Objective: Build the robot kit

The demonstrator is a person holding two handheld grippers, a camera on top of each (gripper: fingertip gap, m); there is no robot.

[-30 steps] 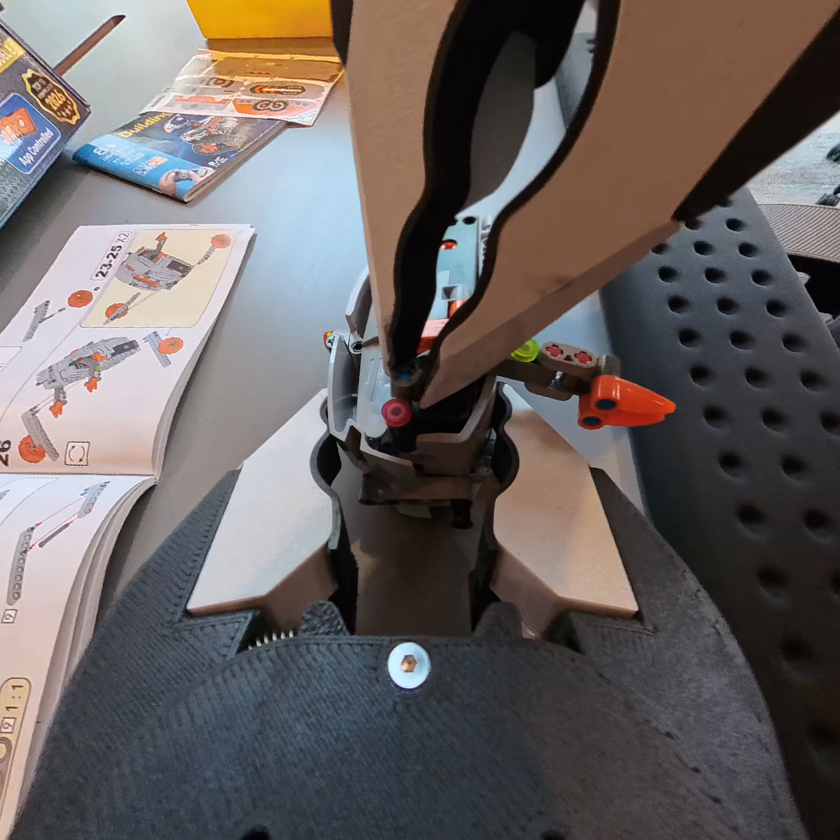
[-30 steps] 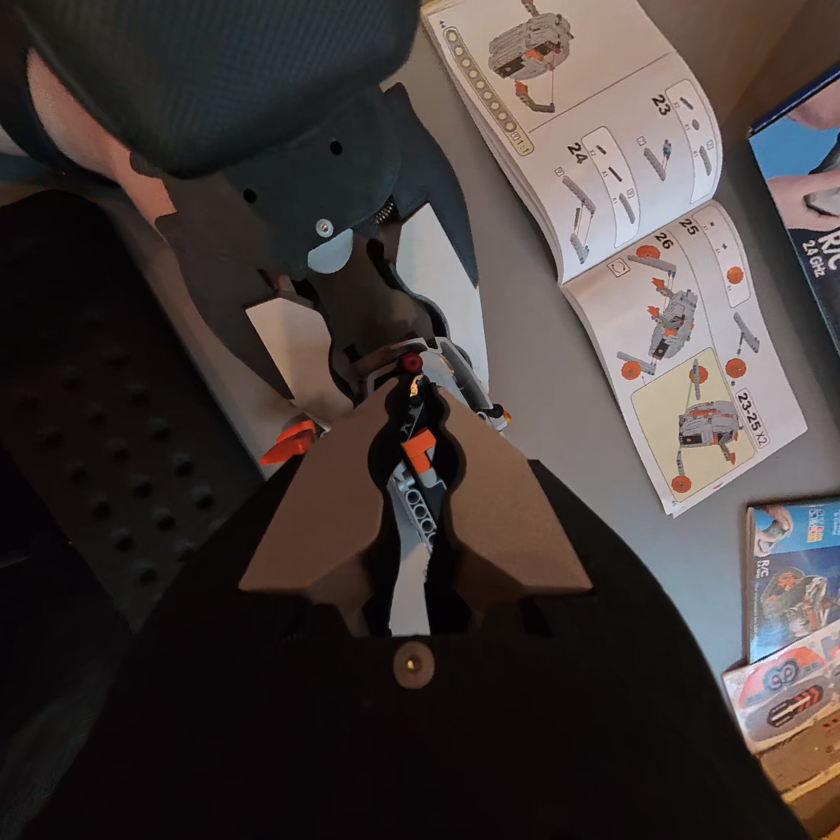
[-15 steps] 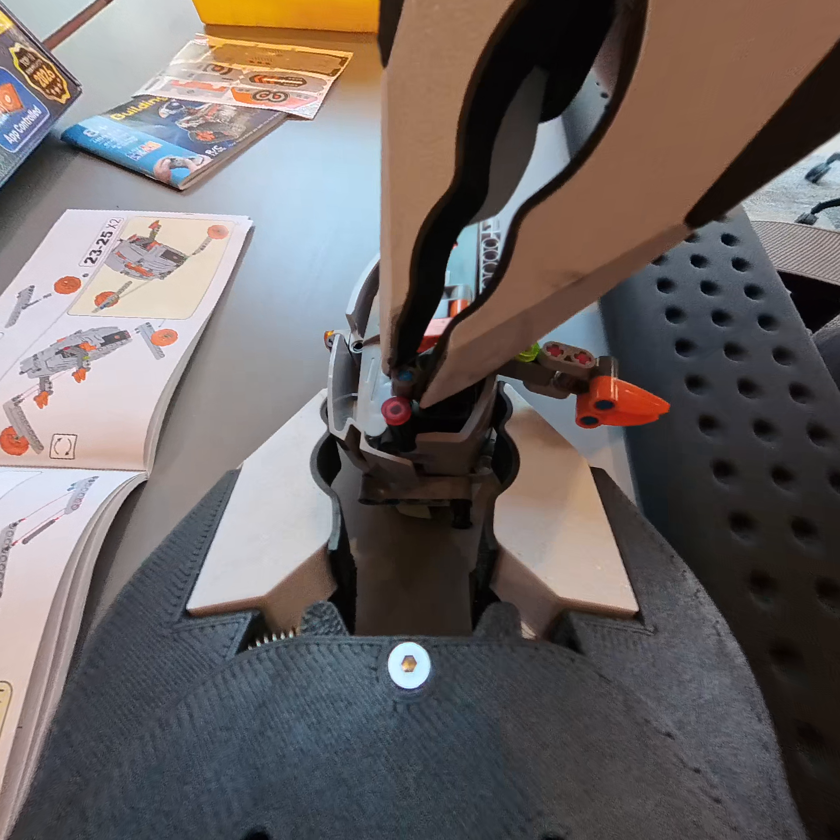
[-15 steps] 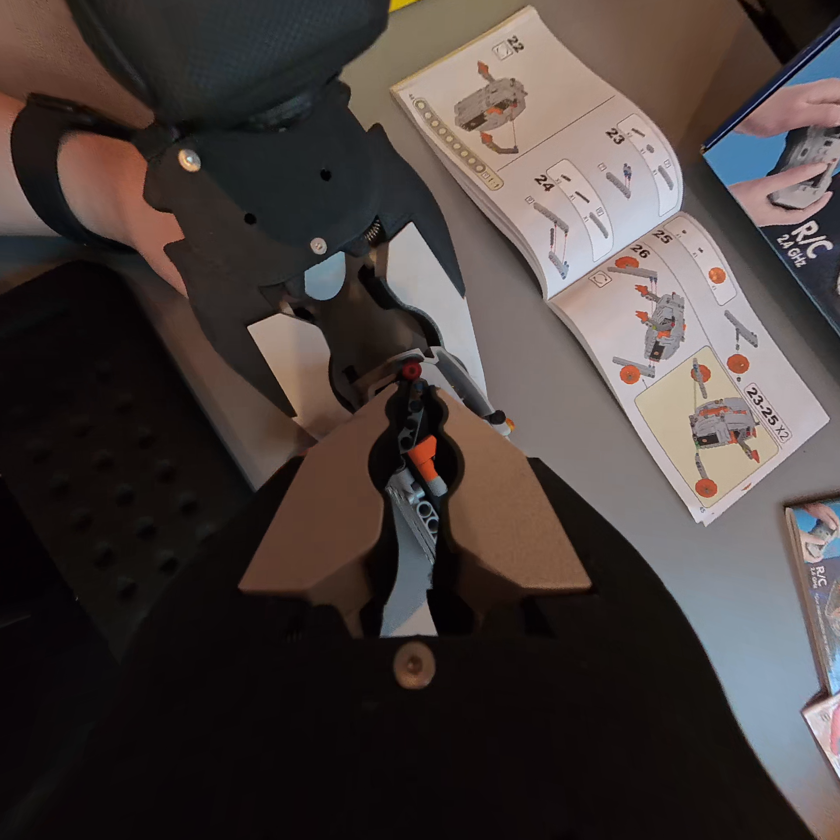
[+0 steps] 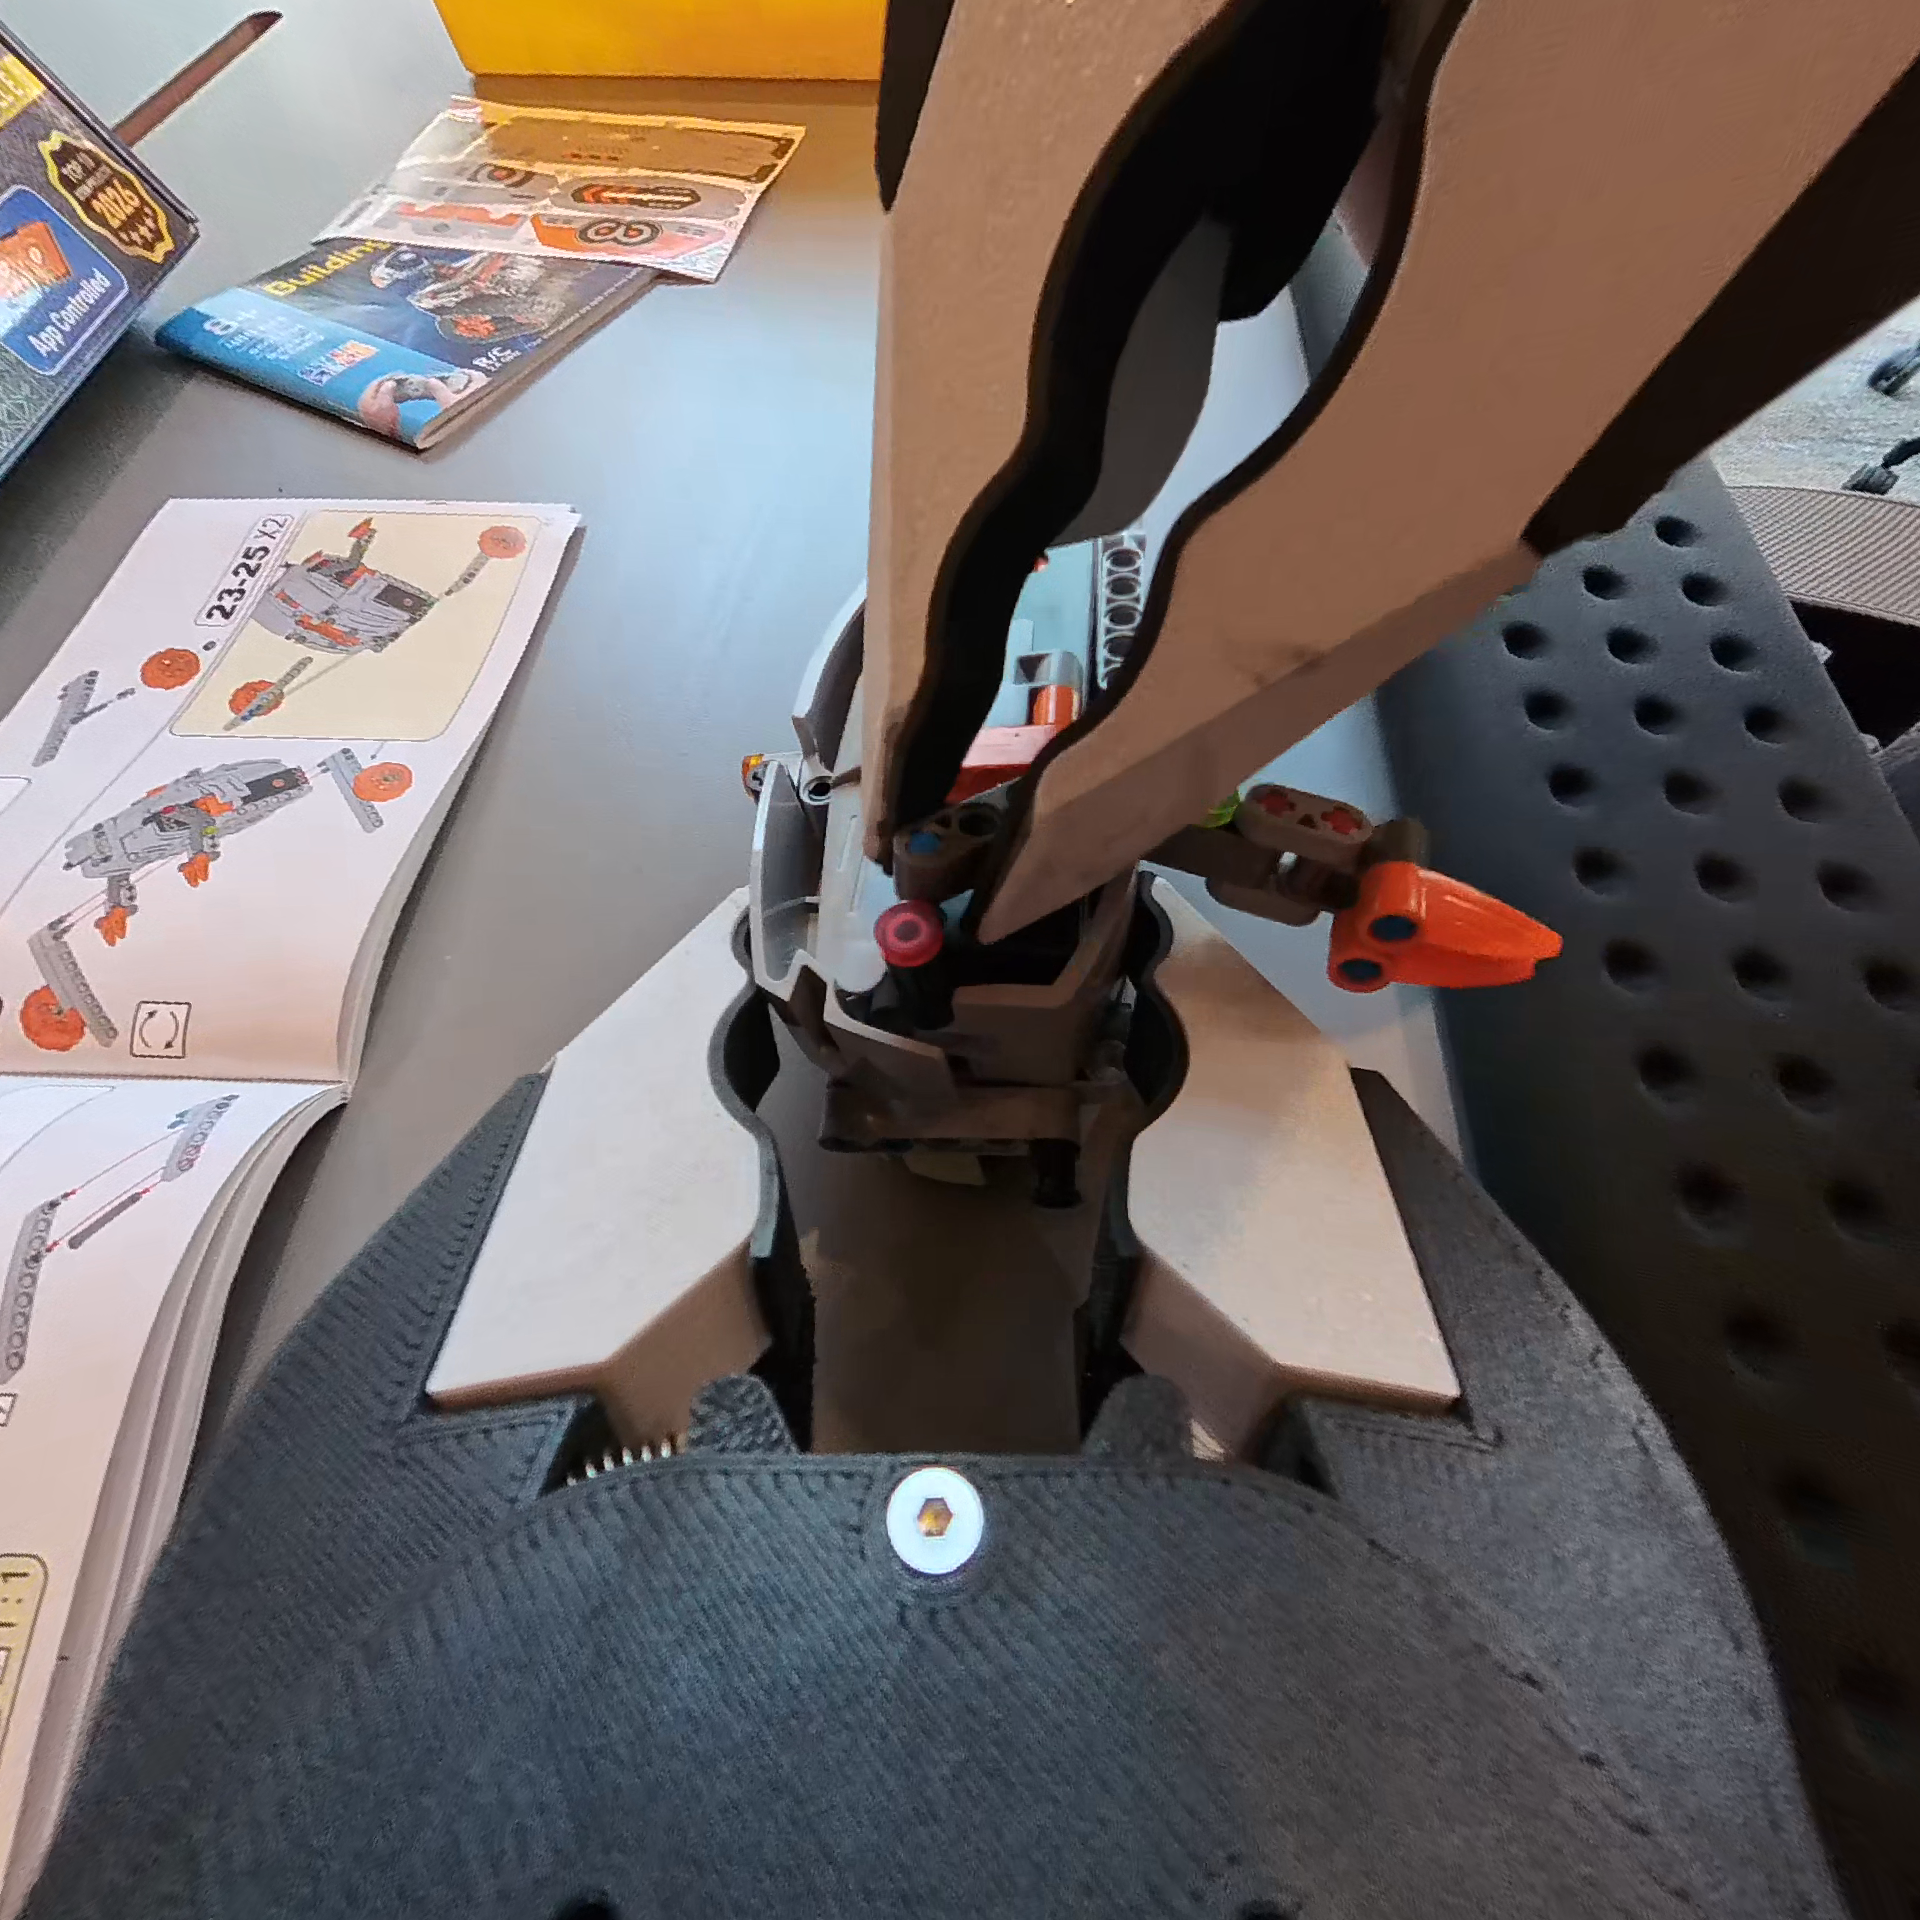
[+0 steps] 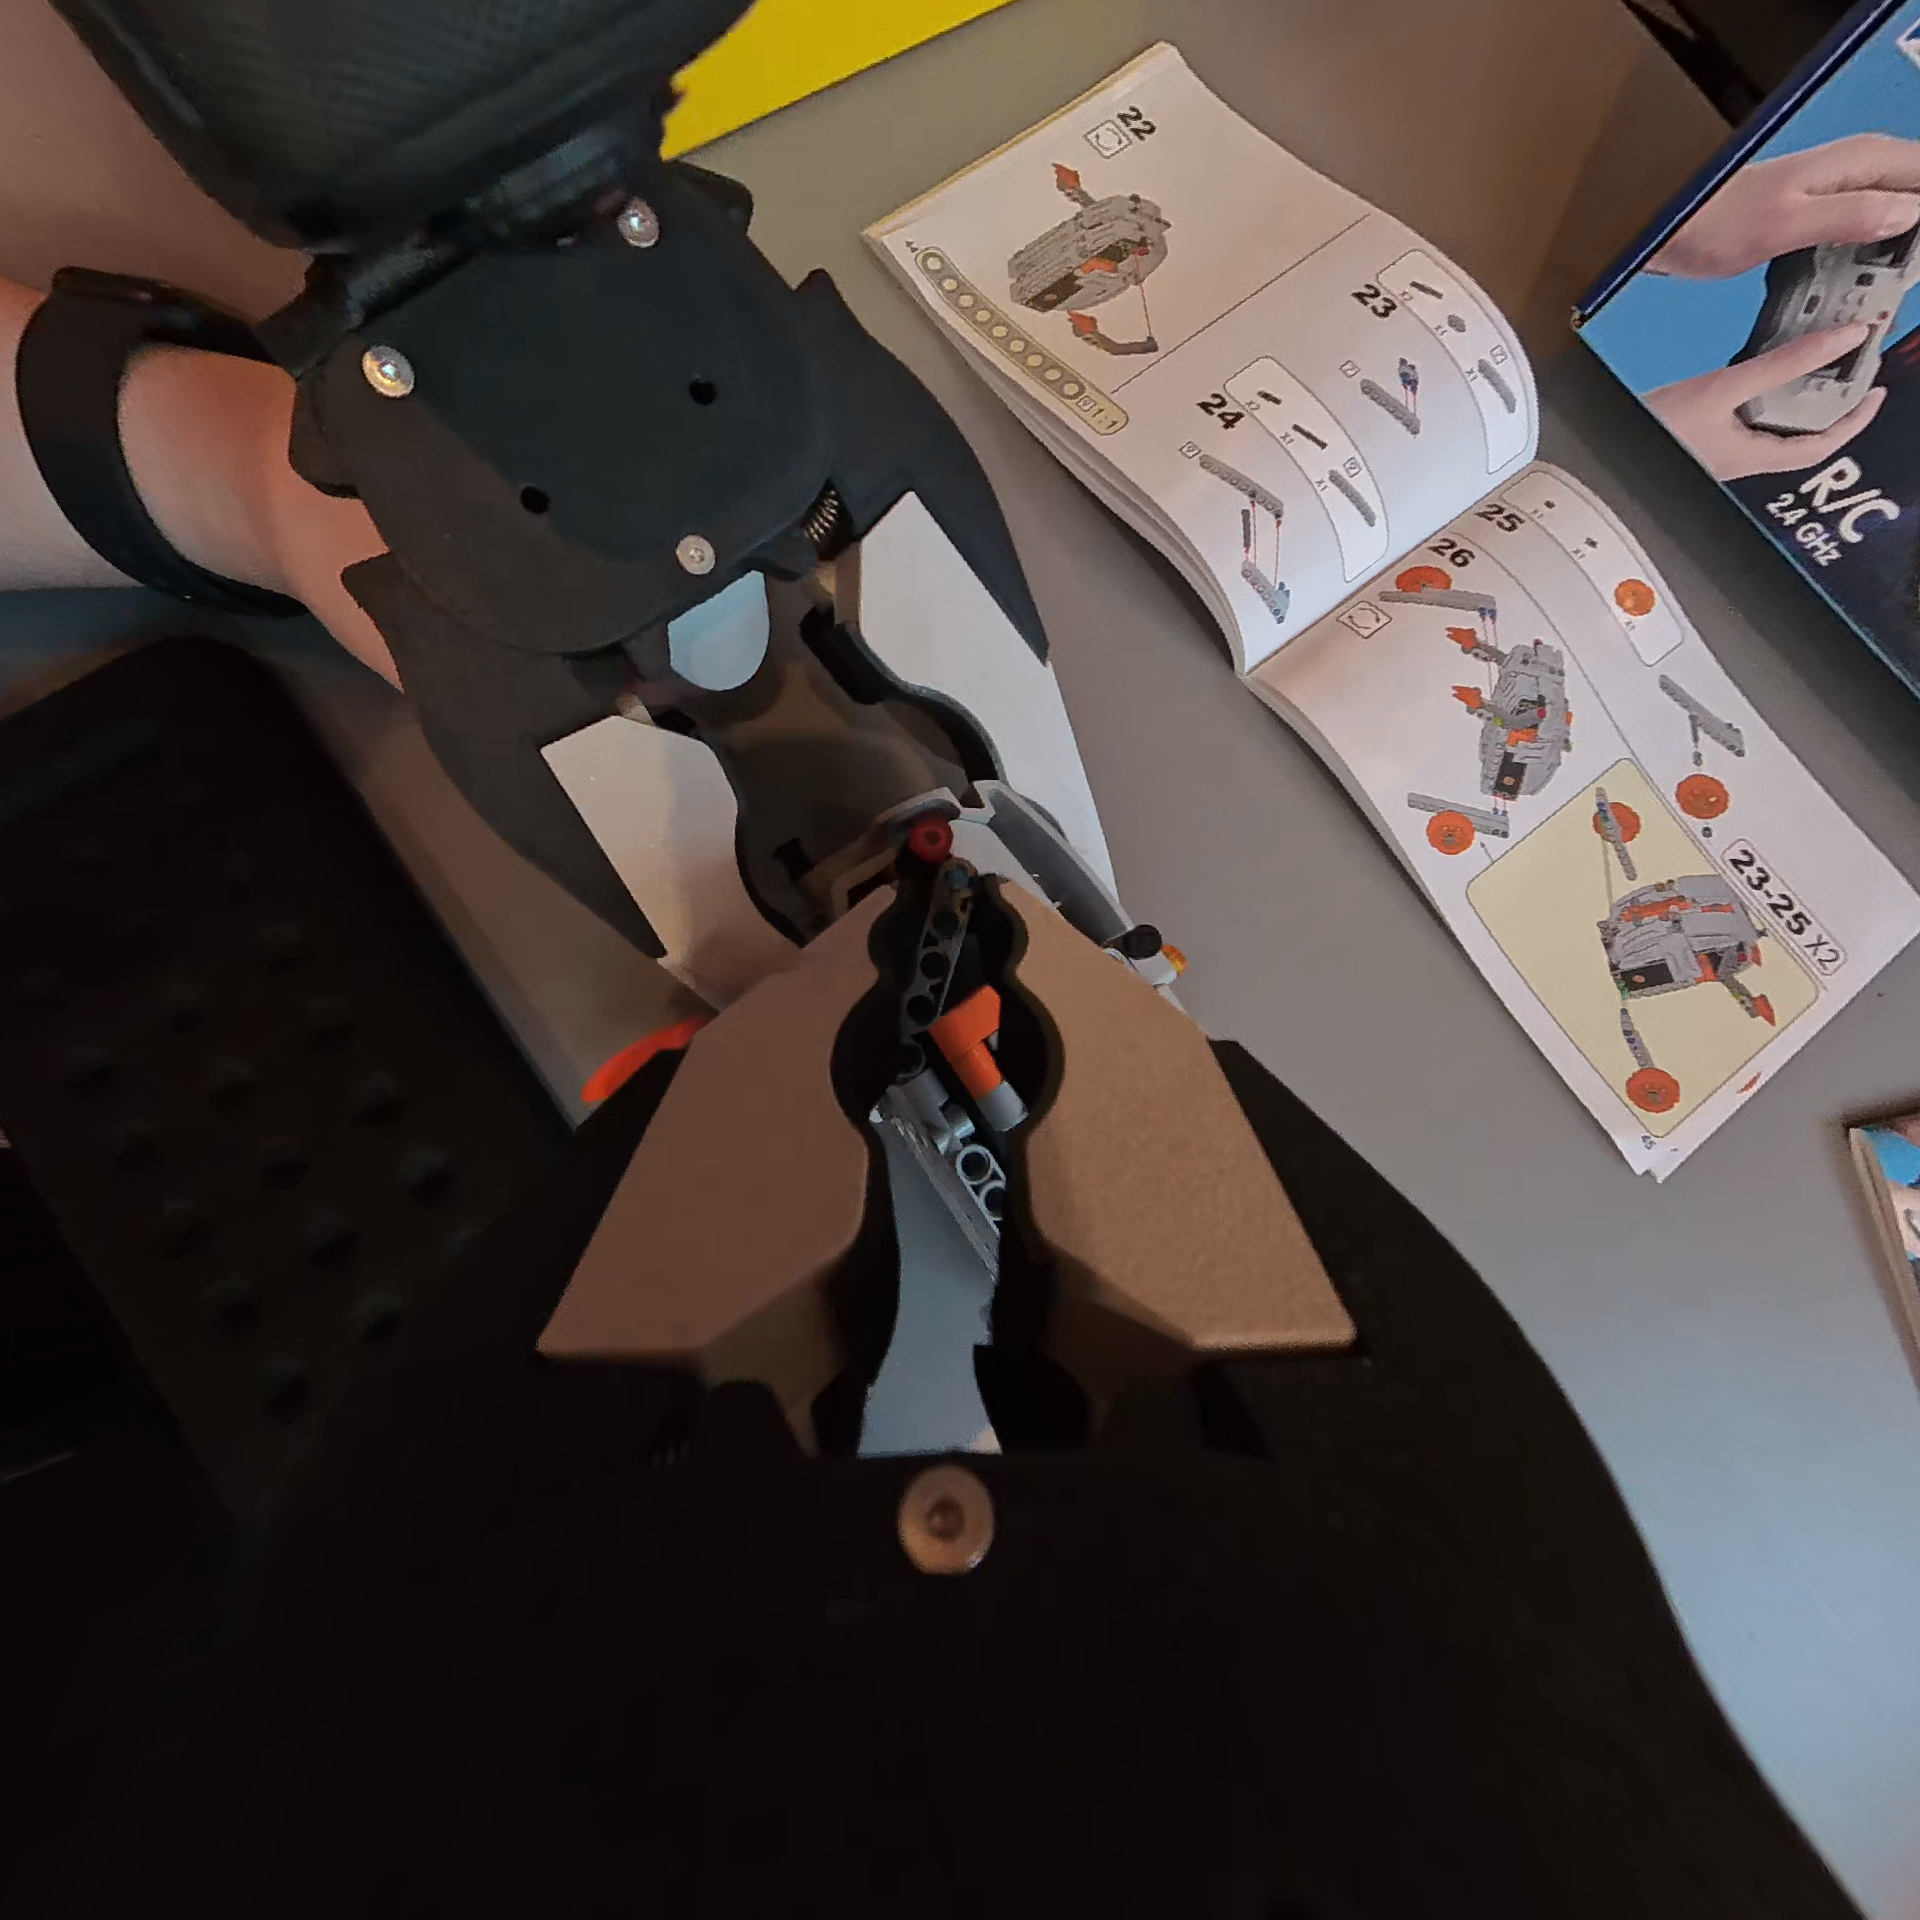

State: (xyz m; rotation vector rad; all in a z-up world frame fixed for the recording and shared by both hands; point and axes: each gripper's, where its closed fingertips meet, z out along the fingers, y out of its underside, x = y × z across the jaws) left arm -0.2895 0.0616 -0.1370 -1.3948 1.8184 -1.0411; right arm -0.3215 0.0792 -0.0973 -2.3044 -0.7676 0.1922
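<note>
A grey brick-built model (image 5: 966, 1029) sits between the pale fingers (image 5: 623, 1195) of my left gripper (image 5: 948, 966), which is shut on its body. A side arm with an orange claw (image 5: 1439, 940) sticks out to the right. My right gripper (image 5: 940, 878) comes down from above and is shut on a dark beam with holes (image 5: 951, 836) on the model's top, just above a red pin (image 5: 909, 930). In the right wrist view my right gripper (image 6: 940, 899) pinches the same beam (image 6: 935, 956), with the red pin (image 6: 928, 840) beyond it and the left gripper (image 6: 873, 831) opposite.
An open instruction booklet (image 5: 260, 748) lies on the grey table (image 5: 675, 499) at left, also in the right wrist view (image 6: 1455, 623). A leaflet (image 5: 405, 332), a sticker sheet (image 5: 582, 197), a blue box (image 5: 62, 270) and a yellow box (image 5: 665, 31) lie beyond. A black perforated surface (image 5: 1714, 935) is at right. The grippers' ends are close to 5 centimetres from one another.
Both grippers keep their hold. The right gripper has tilted and swung a little around the model, so the booklet and box have shifted in its view.
</note>
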